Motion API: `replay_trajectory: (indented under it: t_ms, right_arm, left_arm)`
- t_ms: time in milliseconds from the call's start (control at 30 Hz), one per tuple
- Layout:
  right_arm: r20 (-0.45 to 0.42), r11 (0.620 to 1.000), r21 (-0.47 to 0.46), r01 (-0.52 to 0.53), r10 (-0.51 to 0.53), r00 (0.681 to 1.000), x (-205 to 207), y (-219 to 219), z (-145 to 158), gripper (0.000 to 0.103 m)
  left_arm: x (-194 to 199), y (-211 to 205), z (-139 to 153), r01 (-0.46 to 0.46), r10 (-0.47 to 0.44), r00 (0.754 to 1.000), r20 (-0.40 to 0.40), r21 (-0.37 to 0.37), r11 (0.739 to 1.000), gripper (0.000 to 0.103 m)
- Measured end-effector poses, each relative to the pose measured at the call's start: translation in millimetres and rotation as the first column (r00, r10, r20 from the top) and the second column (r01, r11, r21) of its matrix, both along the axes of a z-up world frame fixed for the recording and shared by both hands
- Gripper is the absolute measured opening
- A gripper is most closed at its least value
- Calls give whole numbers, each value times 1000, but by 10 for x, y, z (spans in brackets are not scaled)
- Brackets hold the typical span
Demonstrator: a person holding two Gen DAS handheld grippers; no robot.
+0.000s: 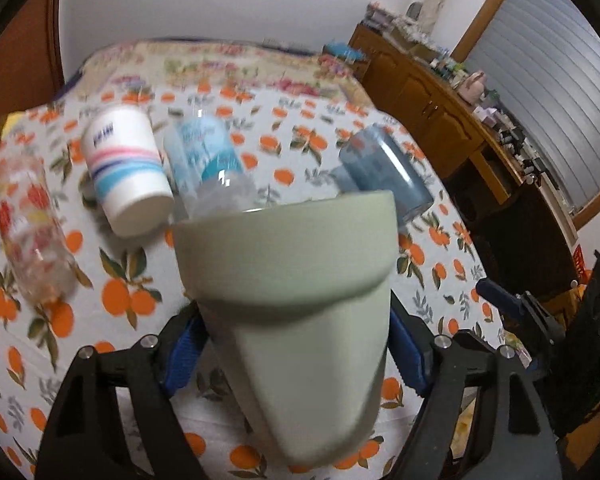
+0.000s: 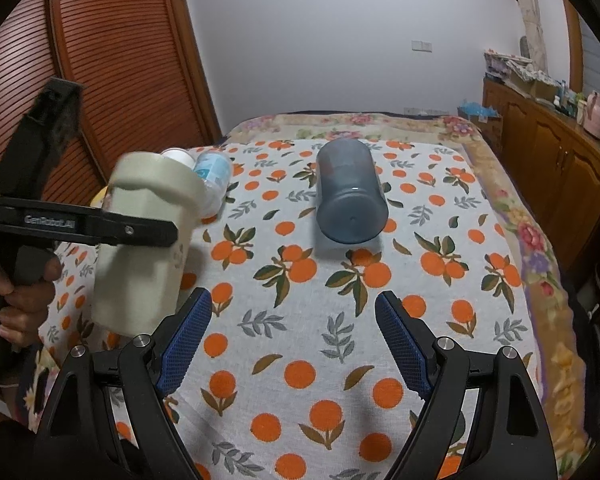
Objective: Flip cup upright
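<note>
Left gripper (image 1: 296, 344) clamping the pale green cup (image 1: 300, 300) aloft over the orange-print cloth (image 2: 300, 340), rim uppermost, right gripper (image 2: 294, 340) jaws spread, holding nothing, blue tumbler (image 2: 350, 196) lying right of the cup.

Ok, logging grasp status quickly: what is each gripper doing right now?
Left gripper: closed on the pale green cup, lifted off the orange-print cloth.
Right gripper: open, holding nothing.
</note>
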State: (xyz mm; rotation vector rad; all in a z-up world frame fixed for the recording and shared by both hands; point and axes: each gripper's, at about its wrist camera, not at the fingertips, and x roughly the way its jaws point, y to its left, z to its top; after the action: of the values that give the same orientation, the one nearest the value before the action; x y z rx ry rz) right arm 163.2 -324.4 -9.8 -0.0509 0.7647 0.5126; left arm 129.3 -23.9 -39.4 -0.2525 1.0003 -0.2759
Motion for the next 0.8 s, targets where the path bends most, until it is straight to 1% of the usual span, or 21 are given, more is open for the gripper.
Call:
replay_trajectory:
  t_ms: [100,300,400,600,800]
  right_arm:
    - [-4,1000,4,13,-13,1000,23,-26,3,86]
    - [-7,1000,6,27,-27,1000,44,-42,-9,86]
    - [-11,1000,6,26,-26,1000,40,-36,-25,86]
    - [-16,1000,2,24,-24,1000,33,-22,-42,86]
    - [-16,1000,3,24,-24,1000,32,-4,-45,86]
  left_arm:
    - [-35,-10,112,10,-12,998,68,33,999,79]
    - [-103,-93,169,24,-38,990,137,99,995,78]
    - [-89,-114,129,30,-45,990,132,110,993,78]
    - [-171,-220,108,36,-65,983,172,169,985,78]
    - [-288,-312,98,30,-77,972,220,210,977,79]
